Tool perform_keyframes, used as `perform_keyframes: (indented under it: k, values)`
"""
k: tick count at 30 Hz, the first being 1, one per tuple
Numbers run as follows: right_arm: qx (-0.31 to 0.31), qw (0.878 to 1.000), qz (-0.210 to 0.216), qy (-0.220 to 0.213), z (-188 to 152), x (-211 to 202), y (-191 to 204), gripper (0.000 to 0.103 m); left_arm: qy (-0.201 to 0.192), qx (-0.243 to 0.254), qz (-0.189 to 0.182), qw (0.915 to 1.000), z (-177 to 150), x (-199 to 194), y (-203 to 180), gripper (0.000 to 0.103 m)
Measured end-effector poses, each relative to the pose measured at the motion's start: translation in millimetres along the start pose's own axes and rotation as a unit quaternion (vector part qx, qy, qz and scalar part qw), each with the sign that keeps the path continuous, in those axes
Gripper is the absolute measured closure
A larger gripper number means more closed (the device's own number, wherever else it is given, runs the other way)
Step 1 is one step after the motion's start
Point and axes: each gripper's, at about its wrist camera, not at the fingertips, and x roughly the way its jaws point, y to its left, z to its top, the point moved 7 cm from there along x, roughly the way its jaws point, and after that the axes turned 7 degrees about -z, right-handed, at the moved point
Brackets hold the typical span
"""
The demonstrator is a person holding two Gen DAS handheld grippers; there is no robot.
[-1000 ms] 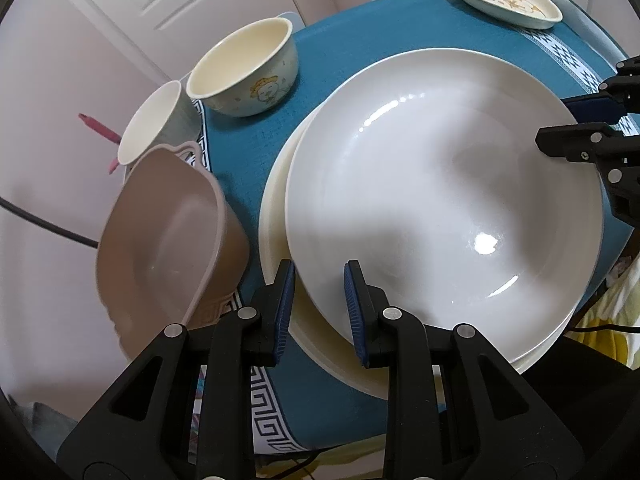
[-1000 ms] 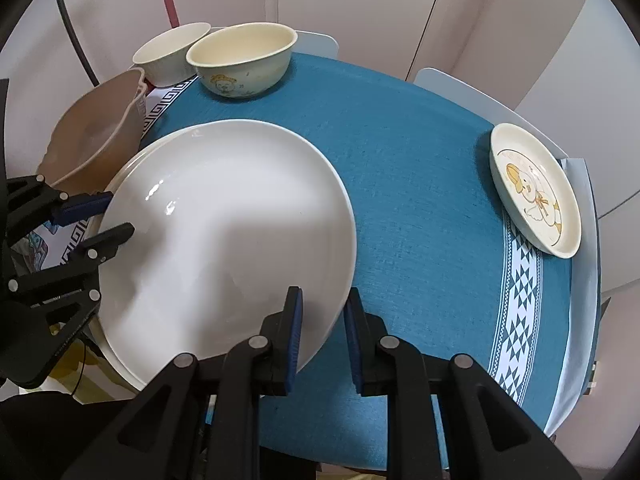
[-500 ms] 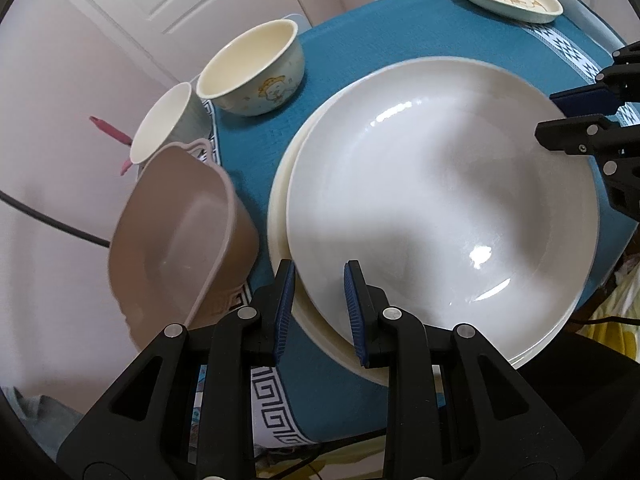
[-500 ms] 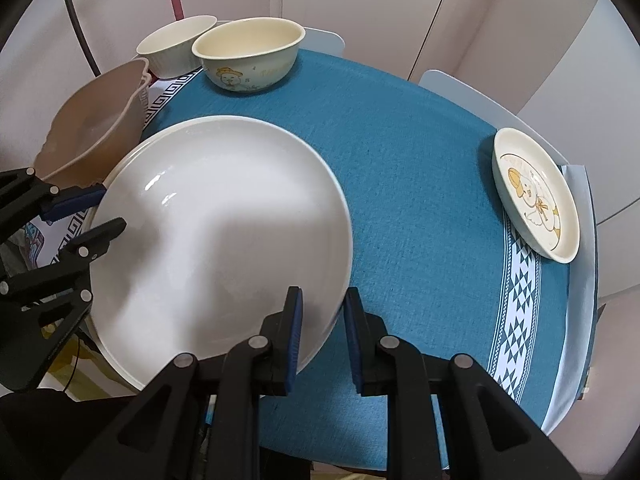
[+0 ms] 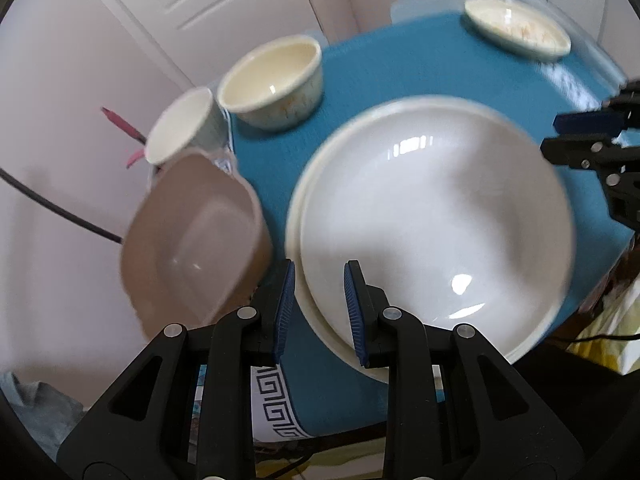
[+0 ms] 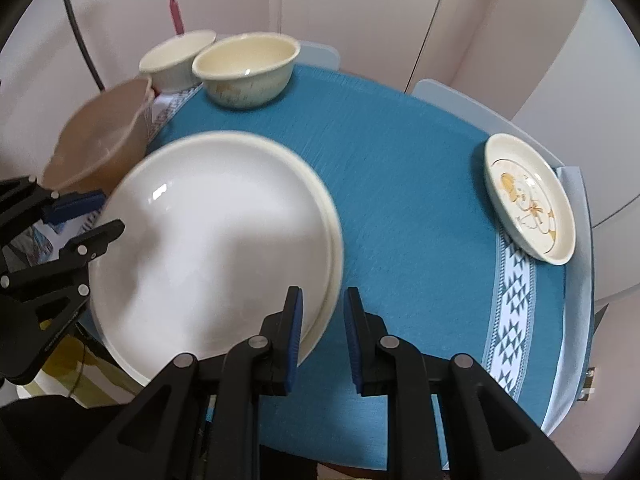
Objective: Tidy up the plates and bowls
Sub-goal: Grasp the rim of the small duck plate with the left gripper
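A large white plate point(image 5: 432, 220) lies on a cream plate point(image 5: 294, 236) on the blue tablecloth; the stack also shows in the right wrist view point(image 6: 216, 248). My left gripper point(image 5: 318, 312) is open, its jaws straddling the stack's near-left rim without gripping. My right gripper point(image 6: 322, 332) is open at the stack's opposite rim. A cream bowl point(image 5: 272, 84) with a print, a white bowl point(image 5: 182, 130) and a brown tub point(image 5: 192, 244) stand at the left. A small printed plate point(image 6: 528, 200) sits at the far right edge.
The round table point(image 6: 400, 184) has a patterned cloth border point(image 6: 512, 304). A white door point(image 6: 360, 12) and pink walls stand behind. A black cable point(image 5: 60, 212) runs along the left wall. Chair backs point(image 6: 460, 100) ring the table.
Both grippers have pulled back and risen slightly from the plate stack. The stack stays on the table, and the top plate now sits more centred on the cream one.
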Motion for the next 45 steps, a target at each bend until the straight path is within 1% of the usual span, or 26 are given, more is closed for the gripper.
perform_keyframes:
  k: [3,6,8,9,10,11,12,13,14,15,17,20,21,23,24,26,28,31,34,36,38,40,42,43,44,45]
  values:
    - [0.044,0.998,0.034,-0.023,7.3,-20.2,-22.7,0.084,-0.039,-0.027,-0.014,0.9988,21.5,-28.6,0.8,0.080]
    - [0.080,0.994,0.062,-0.040,11.5,-35.5,-46.4,0.083,-0.066,-0.051,-0.029,0.9961,46.7,-49.2,-4.1,0.080]
    - [0.101,0.991,0.072,-0.050,11.4,-45.0,-67.4,0.064,-0.077,-0.056,-0.037,0.9948,62.2,-55.3,-12.7,0.079]
    - [0.106,0.990,0.071,-0.057,10.8,-49.3,-74.7,0.036,-0.080,-0.056,-0.043,0.9943,70.7,-56.3,-20.2,0.077]
    - [0.110,0.989,0.068,-0.068,8.8,-54.3,-85.9,0.014,-0.082,-0.056,-0.048,0.9939,76.5,-57.2,-29.1,0.075]
    - [0.114,0.988,0.065,-0.078,6.1,-58.8,-97.5,0.011,-0.085,-0.056,-0.055,0.9933,85.0,-56.3,-39.7,0.066]
    - [0.116,0.988,0.062,-0.082,3.1,-62.5,-105.1,0.011,-0.088,-0.054,-0.062,0.9927,94.2,-54.8,-51.1,0.043]
    - [0.121,0.987,0.057,-0.085,-2.2,-65.1,-119.2,0.011,-0.091,-0.053,-0.065,0.9923,101.7,-54.2,-59.5,0.028]
    - [0.125,0.987,0.053,-0.086,-6.0,-66.1,-129.0,0.011,-0.102,-0.052,-0.070,0.9909,112.2,-56.7,-70.2,0.008]
    - [0.129,0.986,0.051,-0.087,-10.4,-67.4,-139.1,0.011,-0.122,-0.050,-0.079,0.9882,123.1,-61.5,-82.8,0.006]
    - [0.137,0.985,0.050,-0.093,-18.2,-70.6,-164.4,0.011,-0.137,-0.044,-0.098,0.9848,141.6,-67.3,-107.6,0.005]
    - [0.152,0.982,0.049,-0.098,-28.5,-75.7,-200.3,0.010,-0.136,-0.041,-0.118,0.9829,171.0,-66.8,-134.5,0.005]
    - [0.157,0.981,0.049,-0.102,-30.8,-77.5,-210.3,0.001,-0.137,-0.045,-0.128,0.9812,179.4,-67.4,-139.2,0.005]
    - [0.169,0.977,0.053,-0.122,-30.6,-80.8,-233.8,0.000,-0.136,-0.056,-0.158,0.9765,201.9,-65.1,-148.2,0.000]
    - [0.176,0.975,0.052,-0.124,-29.2,-80.5,-245.5,0.000,-0.131,-0.061,-0.168,0.9751,212.1,-61.9,-151.7,0.000]
    - [0.189,0.973,0.047,-0.121,-25.5,-77.5,-262.5,0.000,-0.124,-0.063,-0.185,0.9729,230.5,-55.6,-153.9,0.000]
    - [0.203,0.972,0.038,-0.110,-20.6,-71.7,-274.1,0.000,-0.119,-0.057,-0.189,0.9731,243.3,-46.9,-156.1,0.000]
    - [0.228,0.968,0.040,-0.096,-14.6,-60.7,-280.7,0.000,-0.099,-0.025,-0.204,0.9736,265.1,-20.8,-160.3,0.000]
    - [0.268,0.960,0.017,-0.077,-11.4,-43.6,-285.5,0.000,-0.068,-0.004,-0.225,0.9718,282.2,15.3,-161.5,0.000]
    - [0.294,0.953,0.037,-0.061,-9.6,-26.1,-283.9,0.000,-0.045,0.005,-0.251,0.9669,292.1,43.0,-163.5,0.000]
    - [0.324,0.944,0.052,-0.041,-9.2,-4.5,-283.0,0.000,-0.031,0.020,-0.261,0.9646,300.3,67.9,-166.7,0.001]
    - [0.342,0.938,0.056,-0.024,-8.2,16.4,-282.2,0.000,-0.017,0.039,-0.272,0.9613,306.3,90.3,-171.6,0.005]
    - [0.359,0.932,0.046,-0.011,-8.0,35.9,-283.3,0.002,0.002,0.057,-0.283,0.9575,308.6,114.5,-178.2,0.024]
    - [0.365,0.930,0.045,-0.006,-7.4,41.7,-284.9,0.008,0.011,0.064,-0.287,0.9556,310.3,125.0,-181.4,0.029]
    - [0.375,0.926,0.045,-0.001,-6.9,51.0,-285.6,0.012,0.022,0.070,-0.295,0.9527,311.1,135.7,-184.4,0.037]
    - [0.381,0.923,0.046,0.003,-6.8,57.6,-285.8,0.021,0.028,0.073,-0.302,0.9500,311.9,142.9,-186.7,0.041]
